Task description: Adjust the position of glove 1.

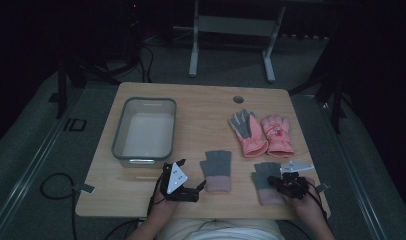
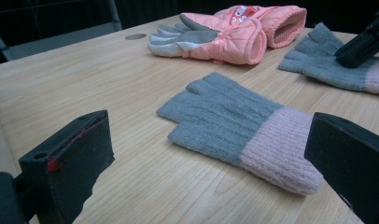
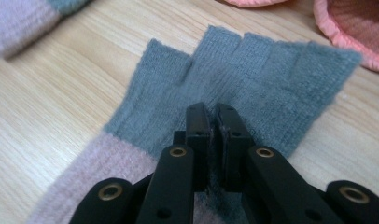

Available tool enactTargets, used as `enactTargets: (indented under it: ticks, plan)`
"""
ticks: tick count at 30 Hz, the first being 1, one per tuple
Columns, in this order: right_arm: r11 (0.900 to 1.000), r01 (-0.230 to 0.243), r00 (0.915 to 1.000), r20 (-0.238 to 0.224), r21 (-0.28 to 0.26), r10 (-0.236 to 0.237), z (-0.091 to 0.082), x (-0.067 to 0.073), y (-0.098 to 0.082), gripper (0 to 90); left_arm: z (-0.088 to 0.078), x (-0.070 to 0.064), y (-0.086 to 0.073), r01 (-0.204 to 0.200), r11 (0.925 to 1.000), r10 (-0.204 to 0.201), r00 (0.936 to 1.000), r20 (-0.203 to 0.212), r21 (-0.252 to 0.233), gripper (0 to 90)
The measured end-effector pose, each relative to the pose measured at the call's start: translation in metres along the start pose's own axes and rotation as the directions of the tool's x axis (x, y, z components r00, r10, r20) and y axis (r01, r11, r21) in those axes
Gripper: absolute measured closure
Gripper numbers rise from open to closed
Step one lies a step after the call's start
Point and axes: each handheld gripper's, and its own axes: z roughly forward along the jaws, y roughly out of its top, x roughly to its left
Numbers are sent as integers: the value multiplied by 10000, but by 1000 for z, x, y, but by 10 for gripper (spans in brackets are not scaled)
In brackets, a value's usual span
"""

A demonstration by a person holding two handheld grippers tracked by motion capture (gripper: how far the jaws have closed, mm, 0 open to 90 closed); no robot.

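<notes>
1. Pinching a fold of knit, the right gripper (image 3: 210, 122) has its jaws pressed together on the right grey glove (image 3: 253, 79), which lies flat near the table's (image 1: 201, 107) front edge.
2. Lift straight and slowly, so the thin fold does not slip.
3. Carry it over the bin (image 1: 120, 135) at the left.
4. Keep the left gripper (image 2: 201, 163), jaws spread, lined up on the left grey glove (image 2: 225, 121).

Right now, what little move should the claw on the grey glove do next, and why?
Probably lift a little. The right claw is shut, pinching the knit of the right grey glove, which lies flat on the table. Raising it should show whether the grip holds. The empty tub stands on the far left side, a likely place for it. The left claw is open beside the other grey glove.
</notes>
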Motion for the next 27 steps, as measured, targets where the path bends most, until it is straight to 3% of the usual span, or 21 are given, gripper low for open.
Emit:
enactTargets:
  ticks: [7,15,20,27]
  plan:
    - [9951,-312,9992,-271,-941,288,-26,8,24,859,0,0,0,-5,10000,5,10000,18,-3,7]
    - [9790,138,9986,-473,-2035,-239,-44,25,78,859,-1,1,0,22,10000,-22,10000,37,-15,7]
    - [9663,448,9961,-618,-2533,-624,-42,41,107,859,-1,1,0,-17,10000,17,10000,53,-1,7]
    - [9649,358,9887,-1314,-2600,-721,-21,64,130,859,-1,1,0,35,10000,-35,10000,61,-22,7]
